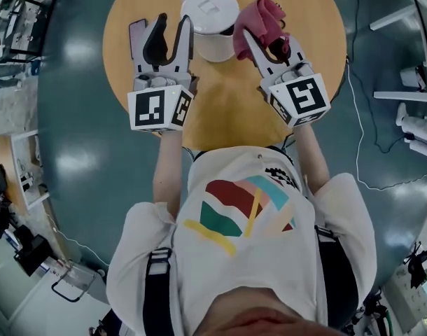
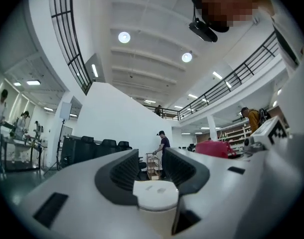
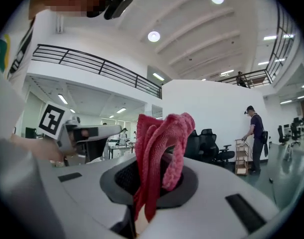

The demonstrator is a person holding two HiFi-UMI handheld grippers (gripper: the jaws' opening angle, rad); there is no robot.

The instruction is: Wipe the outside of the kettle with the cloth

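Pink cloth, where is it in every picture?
Head view: the cloth is near the top, right of middle, pinched in the right gripper beside the kettle.
Left gripper view: small, at the right.
Right gripper view: dead centre.
Shared landmark, gripper views only: the person by a cart, also at right.

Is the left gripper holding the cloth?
No, the cloth is pinched in the right gripper; the left gripper stands open.
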